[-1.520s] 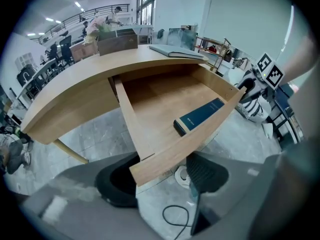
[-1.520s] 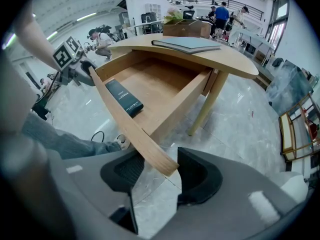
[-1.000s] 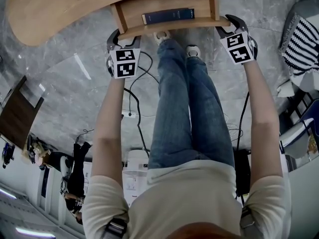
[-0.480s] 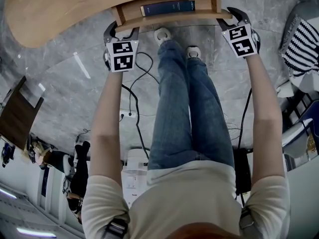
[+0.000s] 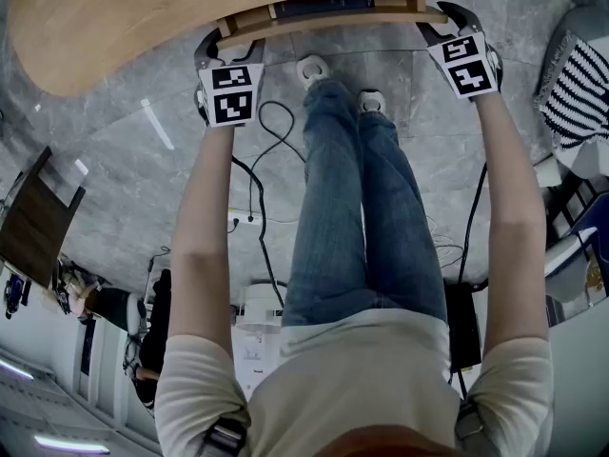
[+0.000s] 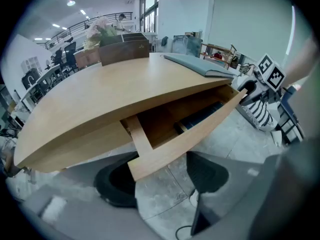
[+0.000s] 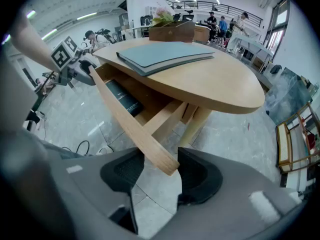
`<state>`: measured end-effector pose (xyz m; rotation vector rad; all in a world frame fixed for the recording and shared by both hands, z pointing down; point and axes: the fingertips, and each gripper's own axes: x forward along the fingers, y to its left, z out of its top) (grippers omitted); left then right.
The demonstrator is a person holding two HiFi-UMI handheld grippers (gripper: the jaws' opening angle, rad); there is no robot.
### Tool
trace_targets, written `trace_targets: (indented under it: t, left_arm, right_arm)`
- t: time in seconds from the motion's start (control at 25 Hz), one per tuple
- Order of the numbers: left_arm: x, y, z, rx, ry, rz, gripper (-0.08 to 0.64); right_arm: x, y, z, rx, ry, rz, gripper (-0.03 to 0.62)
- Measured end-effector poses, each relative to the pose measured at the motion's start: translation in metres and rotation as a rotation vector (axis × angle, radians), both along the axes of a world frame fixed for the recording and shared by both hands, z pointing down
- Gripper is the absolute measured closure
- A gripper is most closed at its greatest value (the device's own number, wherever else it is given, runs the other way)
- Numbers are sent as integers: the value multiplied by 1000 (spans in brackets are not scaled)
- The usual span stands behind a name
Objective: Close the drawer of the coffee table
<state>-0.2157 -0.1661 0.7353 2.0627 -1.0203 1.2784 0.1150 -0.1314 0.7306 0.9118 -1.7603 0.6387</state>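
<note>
- Grey marble floor (image 5: 124, 198), open office beyond. Pale wood coffee table (image 5: 114, 17) straight ahead of the person.
- Left gripper (image 6: 160, 176): jaws wide apart, clamping nothing. The left end of the drawer front (image 6: 185, 139) stands in the gap, nearer the left pad.
- Right gripper (image 7: 155, 171): jaws also apart, straddling the right end of the same board. No squeeze visible.
- Drawer: partly out from under the table top; only a narrow strip shows in the head view. Dark book (image 6: 197, 118) lies inside.
- Grey folder (image 7: 160, 56) on the table top, not involved.
- Judgement: last stretch of the push.
  - Advance both ends evenly so the drawer does not skew on its runners.
  - Keep the push level and square to the front.
  - Slow before the front goes flush.
  - Watch that the upper jaw tips do not catch the table edge.
- Cable (image 5: 262, 150) on the floor near the feet, clear of the work.
</note>
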Motion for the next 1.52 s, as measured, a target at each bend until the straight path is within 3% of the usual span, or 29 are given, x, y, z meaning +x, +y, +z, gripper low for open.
trace_targets:
  t: [0.6,1.04,1.32,1.52]
  left_arm:
    - [2,-38,2,45,-2,-64,261]
    - [7,-50,-2,54,41,-136,259]
    - [4,-57,1,27,86,-246,259]
    - [2,-56,2,26,73,-263,259]
  right_arm:
    - [4,-39,2,6,2,6,383]
    - [10,-53,2,19,-7,12,382]
    - [8,-63,0,26,-10,34,379]
    - [9,-62,1,26,-1,53,374]
